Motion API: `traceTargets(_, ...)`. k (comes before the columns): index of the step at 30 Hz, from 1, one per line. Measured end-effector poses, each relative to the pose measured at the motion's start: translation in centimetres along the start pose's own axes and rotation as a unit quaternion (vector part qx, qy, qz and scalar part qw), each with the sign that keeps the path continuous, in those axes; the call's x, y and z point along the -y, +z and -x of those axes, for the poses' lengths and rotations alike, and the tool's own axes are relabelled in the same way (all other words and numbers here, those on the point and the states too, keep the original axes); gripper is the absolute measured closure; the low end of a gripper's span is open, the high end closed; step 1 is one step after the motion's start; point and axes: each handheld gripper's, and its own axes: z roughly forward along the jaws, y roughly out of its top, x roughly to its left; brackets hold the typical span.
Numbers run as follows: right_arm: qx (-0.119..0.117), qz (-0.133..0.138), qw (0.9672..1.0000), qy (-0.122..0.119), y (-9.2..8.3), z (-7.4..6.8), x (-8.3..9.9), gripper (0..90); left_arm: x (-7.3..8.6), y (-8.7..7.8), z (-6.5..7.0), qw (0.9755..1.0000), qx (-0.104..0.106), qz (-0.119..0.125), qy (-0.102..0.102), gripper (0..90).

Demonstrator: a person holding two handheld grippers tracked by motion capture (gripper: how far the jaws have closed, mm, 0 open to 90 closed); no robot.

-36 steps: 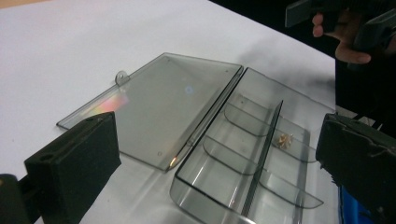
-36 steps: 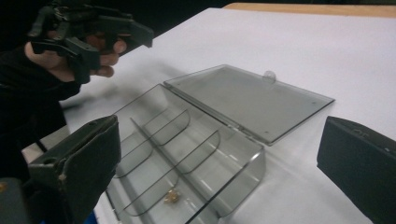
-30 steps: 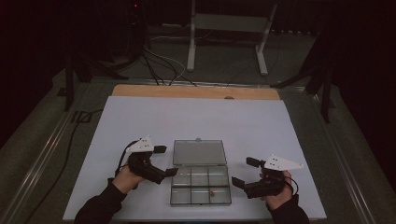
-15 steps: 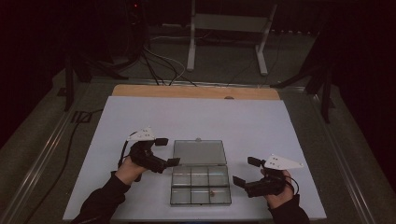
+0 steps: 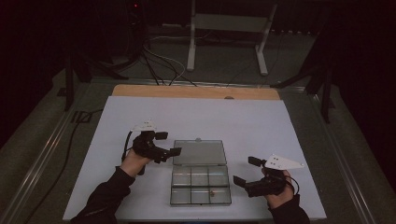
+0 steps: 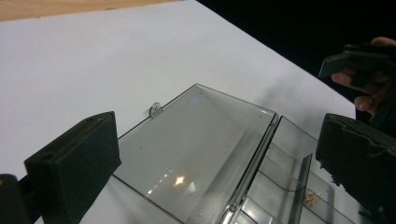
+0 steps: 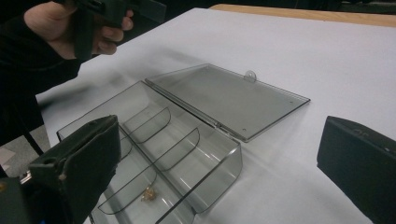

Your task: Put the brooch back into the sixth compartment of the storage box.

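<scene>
Hovering: both grippers off the clear box (image 5: pixel 201 179), nothing held in either.
L gripper (image 5: pixel 167 143): jaws spread wide, empty, up above the table (image 5: pixel 261 126), just left of the lid (image 5: pixel 199 152). Tips aim at the lid's left edge, looks lined up to take it.
L gripper view: lid (image 6: pixel 196 154) lies between the two black jaws, catch tab (image 6: pixel 155 110) on its far edge.
R gripper (image 5: pixel 246 171): released too, wide gap, nothing in it. Sits right of the tray, near the front-right corner, apart from it.
R gripper view: tray wall (image 7: pixel 219 177) sits between its jaws, so prob ready to steady the box while the other works.
Box: centre-front of the white table, near the person's edge. Open, lid folded flat back on the table, hinge (image 7: pixel 187 109) between lid & tray.
Tray: divided into compartments by thin clear walls. Open top faces up, so contents are reachable from above.
Contents: one small brownish bit (image 5: pixel 211 191) in a front-row compartment, towards the right; (image 7: pixel 148 194) same bit in R view. Too small to ID. Other compartments look bare.
Why flat lid: hinge lets it rest fully open, no hand needed to hold it.
Judgement: next is prob closing the lid or picking the bit; can't tell which.
</scene>
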Motion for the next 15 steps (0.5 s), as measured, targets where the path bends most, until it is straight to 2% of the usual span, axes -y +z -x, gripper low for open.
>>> traceTargets(4, -0.001, 0.0, 1.0, 0.0, 0.0, 0.0, 0.0, 0.0, 0.0, 0.2, -0.4, 0.9999, -0.01, 0.003, -0.011, 1.4)
traceTargets(8, -0.002, 0.0, 1.0, 0.0, 0.0, 0.0, 0.0, 0.0, 0.2, 0.3, -1.0, 0.9995, -0.006, 0.005, -0.031, 1.4)
traceTargets(13, -0.003, 0.0, 1.0, 0.0, 0.0, 0.0, 0.0, 0.0, 0.5, 0.7, -1.5, 0.9989, 0.0, -0.008, -0.047, 1.4)
traceTargets(15, -0.004, 0.0, 1.0, 0.0, 0.0, 0.0, 0.0, 0.0, 0.6, 0.9, -1.5, 0.999, -0.001, -0.015, -0.043, 1.4)
